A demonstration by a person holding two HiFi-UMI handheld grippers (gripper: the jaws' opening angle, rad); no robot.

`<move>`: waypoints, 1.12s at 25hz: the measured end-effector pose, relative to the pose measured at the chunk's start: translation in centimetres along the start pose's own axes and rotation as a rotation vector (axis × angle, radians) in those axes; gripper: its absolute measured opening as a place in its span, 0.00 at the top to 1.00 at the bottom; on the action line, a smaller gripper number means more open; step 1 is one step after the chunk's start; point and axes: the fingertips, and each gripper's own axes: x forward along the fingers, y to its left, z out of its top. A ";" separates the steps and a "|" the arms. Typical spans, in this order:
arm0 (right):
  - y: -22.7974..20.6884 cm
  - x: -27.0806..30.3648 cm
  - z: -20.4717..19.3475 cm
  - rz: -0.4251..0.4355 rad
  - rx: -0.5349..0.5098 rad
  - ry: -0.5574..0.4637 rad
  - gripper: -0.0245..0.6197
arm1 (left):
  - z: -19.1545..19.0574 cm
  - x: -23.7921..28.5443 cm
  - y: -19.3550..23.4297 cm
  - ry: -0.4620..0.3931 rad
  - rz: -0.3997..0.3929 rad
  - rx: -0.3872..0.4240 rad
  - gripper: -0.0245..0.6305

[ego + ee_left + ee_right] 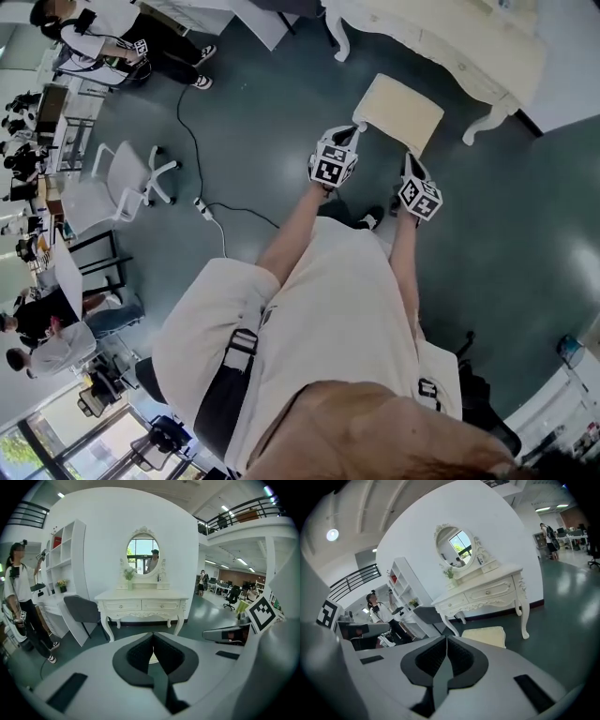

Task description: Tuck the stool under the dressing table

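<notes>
The cream-cushioned stool [398, 111] stands on the dark floor just in front of the white dressing table [441, 37], outside its legs. My left gripper [357, 127] is shut, its tip at the stool's near left corner. My right gripper [409, 159] is shut too, at the stool's near right edge. In the left gripper view the closed jaws [153, 637] point at the dressing table [143, 603] with its oval mirror [143, 555]. The right gripper view has the stool [485, 634] beyond my shut jaws [446, 639], below the table [487, 592].
A white office chair [122, 178] and a cable with a power strip [208, 211] lie on the floor to the left. A grey chair [82, 610] stands beside a white shelf [61, 569]. A person [21, 597] stands at the far left.
</notes>
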 end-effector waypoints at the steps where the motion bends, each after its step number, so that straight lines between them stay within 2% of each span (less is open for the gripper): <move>1: -0.6 -0.3 0.1 -0.010 0.014 -0.006 0.89 | 0.2 0.2 -0.3 -0.002 0.000 0.002 0.94; 8: -2.5 -2.0 0.3 -0.066 0.067 -0.042 0.89 | -0.2 1.1 0.3 0.022 -0.010 0.036 0.94; 14: -7.0 -3.0 2.4 -0.191 0.097 -0.105 0.89 | 1.1 5.7 -0.1 0.025 -0.039 -0.059 0.94; 18: -10.1 -1.5 2.3 -0.207 0.057 -0.058 0.89 | 1.0 11.6 -1.6 0.029 -0.081 -0.079 0.94; 21: -10.7 0.0 -0.2 -0.203 0.024 -0.012 0.89 | -1.9 14.0 -1.9 0.063 -0.120 -0.106 0.94; 24: -12.3 0.4 -2.1 -0.244 0.025 0.037 0.89 | -3.9 16.3 -3.8 0.112 -0.212 -0.161 0.94; 28: -14.0 1.4 -3.1 -0.279 0.057 0.082 0.89 | -6.6 20.4 -5.5 0.173 -0.269 -0.139 0.94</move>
